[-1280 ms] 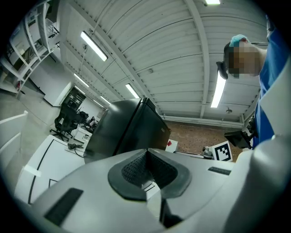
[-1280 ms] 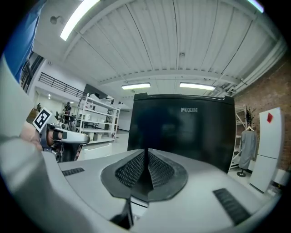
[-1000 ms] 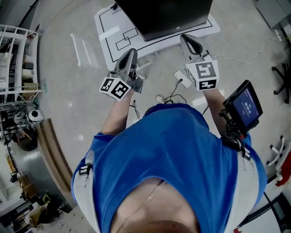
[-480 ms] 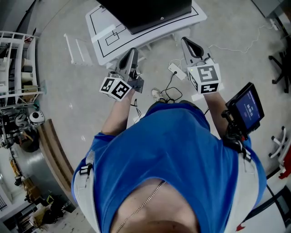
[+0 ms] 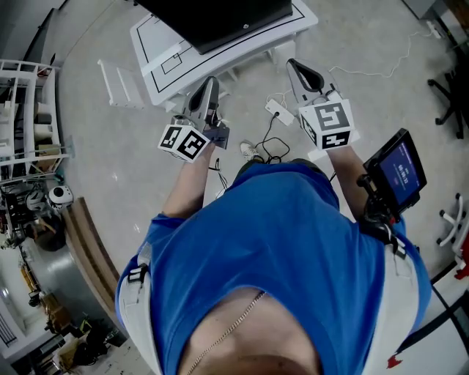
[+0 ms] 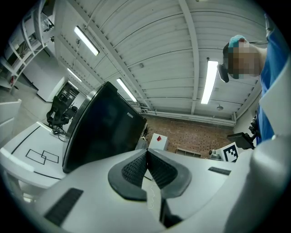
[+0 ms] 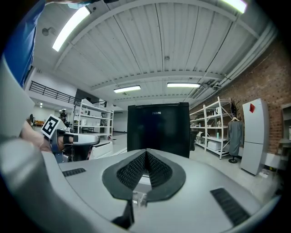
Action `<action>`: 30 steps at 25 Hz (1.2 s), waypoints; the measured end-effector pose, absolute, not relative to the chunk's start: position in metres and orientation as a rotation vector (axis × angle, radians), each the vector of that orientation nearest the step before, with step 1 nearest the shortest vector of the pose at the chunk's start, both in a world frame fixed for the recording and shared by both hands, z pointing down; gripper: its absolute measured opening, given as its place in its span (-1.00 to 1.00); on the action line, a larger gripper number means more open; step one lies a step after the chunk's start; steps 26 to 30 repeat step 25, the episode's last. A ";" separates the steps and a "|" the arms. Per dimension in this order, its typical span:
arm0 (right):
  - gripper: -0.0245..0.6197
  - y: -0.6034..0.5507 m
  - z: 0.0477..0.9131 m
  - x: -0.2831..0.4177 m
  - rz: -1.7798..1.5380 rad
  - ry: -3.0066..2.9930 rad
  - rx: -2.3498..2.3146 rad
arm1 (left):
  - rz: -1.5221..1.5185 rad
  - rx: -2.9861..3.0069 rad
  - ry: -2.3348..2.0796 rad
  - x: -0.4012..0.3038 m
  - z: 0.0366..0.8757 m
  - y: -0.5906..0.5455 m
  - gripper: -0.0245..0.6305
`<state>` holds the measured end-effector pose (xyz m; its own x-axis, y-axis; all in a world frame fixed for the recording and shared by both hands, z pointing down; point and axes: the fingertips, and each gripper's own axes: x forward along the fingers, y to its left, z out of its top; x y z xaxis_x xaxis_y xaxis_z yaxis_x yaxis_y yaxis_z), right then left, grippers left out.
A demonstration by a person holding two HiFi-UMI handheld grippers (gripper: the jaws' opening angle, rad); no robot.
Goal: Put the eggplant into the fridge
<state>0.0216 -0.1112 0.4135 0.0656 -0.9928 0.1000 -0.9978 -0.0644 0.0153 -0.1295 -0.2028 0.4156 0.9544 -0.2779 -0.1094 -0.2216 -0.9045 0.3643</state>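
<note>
Eggplant showed in no view, so the left gripper (image 5: pixel 207 89), jaws pressed together on nothing, simply pointed toward the black fridge (image 5: pixel 220 18) on the far white table (image 5: pixel 152 45), as did the right gripper (image 5: pixel 297 70), likewise clamped empty.

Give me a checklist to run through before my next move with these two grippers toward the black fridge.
1. Left gripper free: ok, fingers together, nothing between them.
2. Right gripper free: ok, fingers together, empty.
3. Eggplant located: not ok, none shows in any view.
4. Tall black fridge door open: not ok, its front looks closed.
5. Floor ahead clear: not ok, a white power strip and black cables lie before the white line-marked platform.
</note>
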 end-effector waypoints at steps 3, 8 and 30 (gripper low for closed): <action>-0.92 -0.108 0.420 0.024 0.094 -2.090 2.232 | -0.216 2.763 -0.356 -0.125 0.422 -0.200 -0.90; -0.92 -0.104 0.424 0.027 0.094 -2.083 2.238 | -0.202 2.765 -0.338 -0.120 0.427 -0.197 -0.90; -0.92 -0.112 0.412 0.023 0.102 -2.085 2.235 | -0.192 2.750 -0.341 -0.123 0.418 -0.205 -0.90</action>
